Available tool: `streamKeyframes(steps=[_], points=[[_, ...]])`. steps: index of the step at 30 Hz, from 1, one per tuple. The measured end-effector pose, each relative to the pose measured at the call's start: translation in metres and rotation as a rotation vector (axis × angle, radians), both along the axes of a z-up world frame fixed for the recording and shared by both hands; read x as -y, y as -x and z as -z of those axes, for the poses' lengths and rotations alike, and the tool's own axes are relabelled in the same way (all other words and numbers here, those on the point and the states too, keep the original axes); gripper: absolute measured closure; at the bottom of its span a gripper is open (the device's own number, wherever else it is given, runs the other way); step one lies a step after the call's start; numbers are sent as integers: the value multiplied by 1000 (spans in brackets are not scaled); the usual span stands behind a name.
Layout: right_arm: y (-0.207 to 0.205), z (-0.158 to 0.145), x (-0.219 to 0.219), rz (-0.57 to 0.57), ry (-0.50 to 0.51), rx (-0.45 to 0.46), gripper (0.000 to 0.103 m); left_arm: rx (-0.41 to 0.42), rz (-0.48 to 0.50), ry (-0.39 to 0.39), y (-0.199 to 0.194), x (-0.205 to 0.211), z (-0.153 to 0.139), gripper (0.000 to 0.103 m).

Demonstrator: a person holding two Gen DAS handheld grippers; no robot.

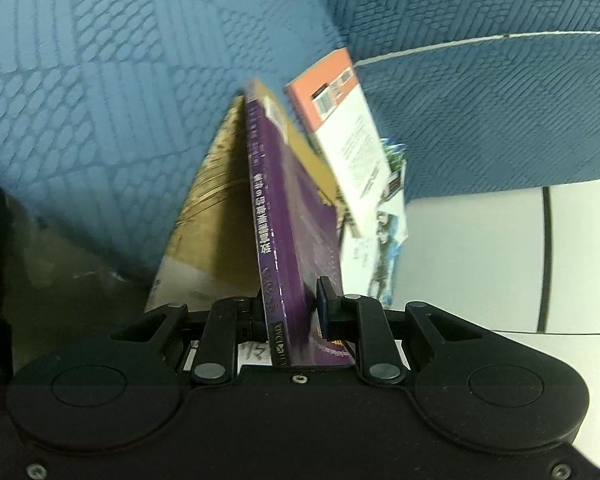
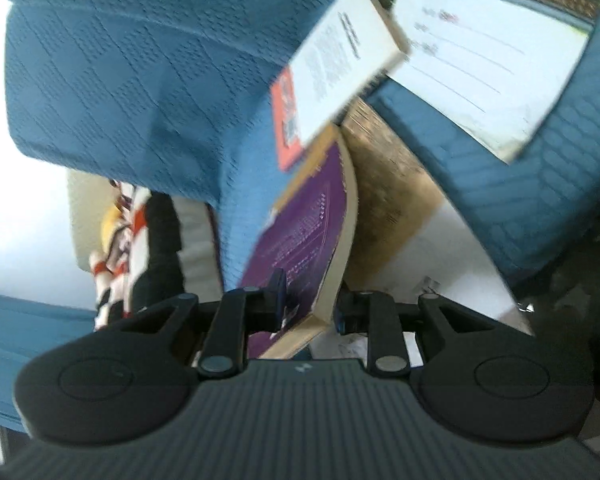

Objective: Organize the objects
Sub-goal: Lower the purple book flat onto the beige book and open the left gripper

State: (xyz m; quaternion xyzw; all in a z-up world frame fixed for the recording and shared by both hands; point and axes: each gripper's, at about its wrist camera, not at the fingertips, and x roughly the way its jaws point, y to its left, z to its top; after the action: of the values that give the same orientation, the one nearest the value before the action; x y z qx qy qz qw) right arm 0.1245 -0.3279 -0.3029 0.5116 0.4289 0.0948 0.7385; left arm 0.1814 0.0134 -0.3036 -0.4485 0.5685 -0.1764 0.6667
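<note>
while both claws pinch the thin purple paperback book (image 1: 296,248) from opposite edges, left gripper (image 1: 296,300) on its spine end, right gripper (image 2: 308,304) on the page edge, it stands over a tan cardboard box (image 1: 216,208), with a white-and-orange book (image 1: 340,128) beside it on blue quilted fabric (image 1: 100,100).

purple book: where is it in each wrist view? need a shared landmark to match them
Left wrist: purple book at centre, spine towards the camera, clamped in the left gripper.
Right wrist: centre, cover and page edge showing, clamped in the right gripper.
Shared landmark: the orange-and-white book, upper right of it in the left view, above it in the right.
</note>
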Motion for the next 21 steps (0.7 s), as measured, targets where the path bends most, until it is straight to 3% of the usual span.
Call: streamKeyframes(steps=[6, 10, 12, 13, 14, 21], points=[[5, 16, 1, -8, -16, -38, 71, 3, 28, -99, 6, 2, 1, 76], [5, 13, 1, -58, 69, -63, 64, 22, 30, -232, 6, 3, -4, 50], [7, 11, 3, -88, 120, -83, 45, 27, 27, -295, 9, 0, -7, 37], [9, 9, 5, -98, 139, -80, 32, 39, 23, -309, 11, -2, -8, 36], [11, 6, 7, -104, 159, -67, 26, 50, 21, -318, 12, -3, -9, 35], [7, -16, 8, -164, 398, 65, 23, 172, 50, -469, 5, 10, -28, 37]])
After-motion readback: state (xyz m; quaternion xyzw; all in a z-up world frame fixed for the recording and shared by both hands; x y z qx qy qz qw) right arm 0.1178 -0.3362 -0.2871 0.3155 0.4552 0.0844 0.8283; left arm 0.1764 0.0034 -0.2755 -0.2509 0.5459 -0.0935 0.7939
